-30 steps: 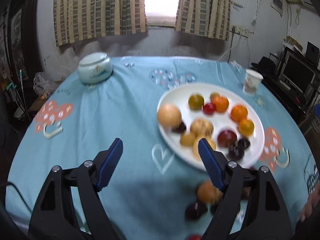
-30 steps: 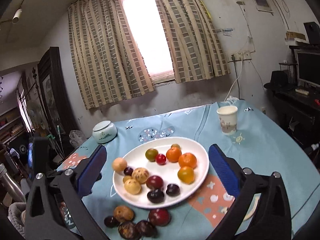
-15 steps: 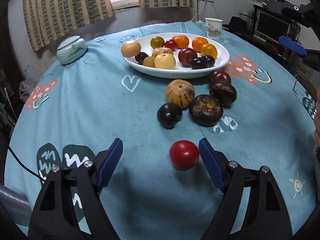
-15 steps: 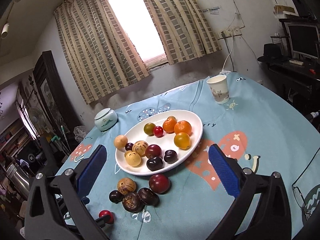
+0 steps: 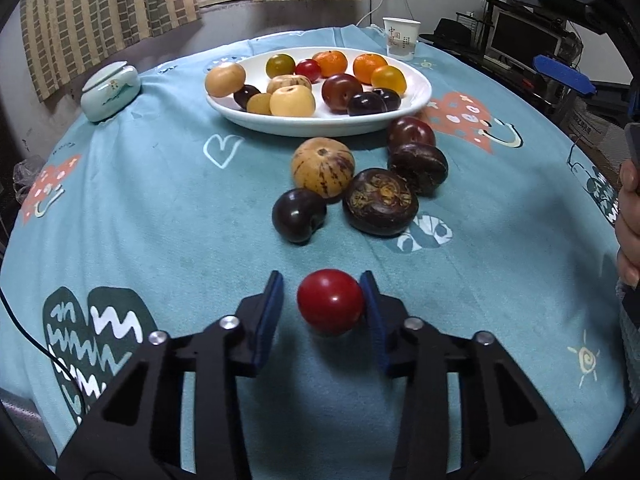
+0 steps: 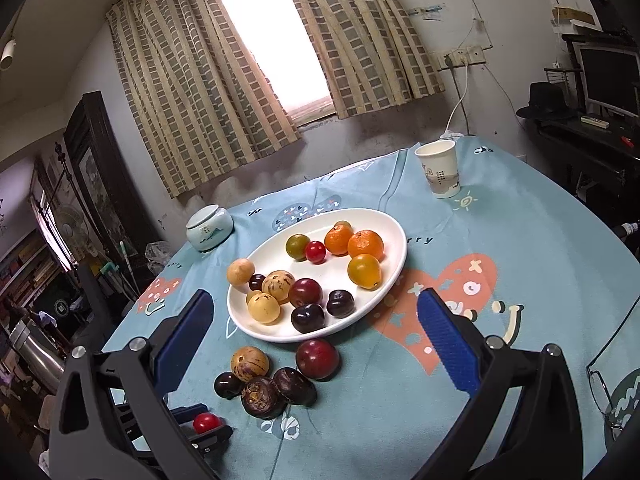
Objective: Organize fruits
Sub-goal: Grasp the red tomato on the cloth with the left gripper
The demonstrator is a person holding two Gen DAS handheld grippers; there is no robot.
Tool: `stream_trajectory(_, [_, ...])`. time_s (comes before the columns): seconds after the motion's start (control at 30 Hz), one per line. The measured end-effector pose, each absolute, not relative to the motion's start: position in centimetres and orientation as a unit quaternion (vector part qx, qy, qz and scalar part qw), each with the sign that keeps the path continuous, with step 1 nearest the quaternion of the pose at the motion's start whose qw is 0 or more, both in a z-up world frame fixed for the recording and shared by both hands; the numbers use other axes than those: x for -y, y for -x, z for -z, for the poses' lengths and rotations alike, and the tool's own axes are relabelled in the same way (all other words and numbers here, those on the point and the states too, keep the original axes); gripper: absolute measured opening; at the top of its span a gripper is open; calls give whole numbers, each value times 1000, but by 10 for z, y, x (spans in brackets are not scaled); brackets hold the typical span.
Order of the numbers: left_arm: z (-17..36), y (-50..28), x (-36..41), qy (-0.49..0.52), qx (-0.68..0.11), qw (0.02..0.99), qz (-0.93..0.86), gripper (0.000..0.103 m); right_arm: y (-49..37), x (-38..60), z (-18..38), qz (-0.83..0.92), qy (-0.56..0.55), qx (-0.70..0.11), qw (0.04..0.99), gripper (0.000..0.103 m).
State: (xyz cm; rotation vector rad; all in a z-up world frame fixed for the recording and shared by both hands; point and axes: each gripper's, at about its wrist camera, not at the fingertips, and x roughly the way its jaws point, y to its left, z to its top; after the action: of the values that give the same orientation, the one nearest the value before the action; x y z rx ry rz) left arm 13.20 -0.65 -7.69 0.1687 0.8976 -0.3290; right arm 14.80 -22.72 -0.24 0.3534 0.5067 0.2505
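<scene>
A small red fruit (image 5: 330, 301) lies on the blue tablecloth between the fingers of my left gripper (image 5: 322, 300). The right finger touches it; the left finger stands a small gap away. It also shows in the right wrist view (image 6: 206, 423). A white plate (image 5: 416, 105) holds several fruits at the far middle. Loose on the cloth before it are a striped tan fruit (image 5: 323, 167), a dark plum (image 5: 298, 215), two dark brown fruits (image 5: 380, 201) and a red-purple plum (image 5: 411, 131). My right gripper (image 6: 316, 334) is open and empty, high above the table.
A lidded ceramic jar (image 5: 110, 90) stands at the far left. A paper cup (image 5: 401, 37) stands behind the plate. A desk with monitors (image 5: 524, 44) lies beyond the table's right edge. A hand (image 5: 629, 220) shows at the right.
My left gripper has swung down to the near cloth and narrowed around the red fruit. My right gripper has risen and tilted to look down at the plate.
</scene>
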Motion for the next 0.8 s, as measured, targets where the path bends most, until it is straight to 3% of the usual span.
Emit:
stream_trajectory(0.07, [77, -132, 8, -80, -432, 884, 163, 32, -149, 226, 3, -126, -170, -252, 944, 102])
stream_trajectory(0.4, [60, -138, -33, -27, -397, 914, 77, 31, -156, 189, 36, -157, -90, -351, 919, 99])
stream_trajectory(0.53, [58, -140, -34, -25, -397, 914, 76, 31, -161, 167, 56, -172, -51, -396, 901, 71])
stream_trajectory(0.6, [57, -139, -33, -28, -396, 914, 80, 31, -164, 165, 65, -171, -48, -410, 895, 66])
stream_trajectory(0.73, [58, -138, -32, -30, -400, 912, 84, 31, -169, 166, 75, -179, -62, -426, 885, 45])
stream_trajectory(0.8, [58, -138, -31, -31, -401, 912, 85, 31, -174, 166, 81, -183, -71, -433, 880, 44])
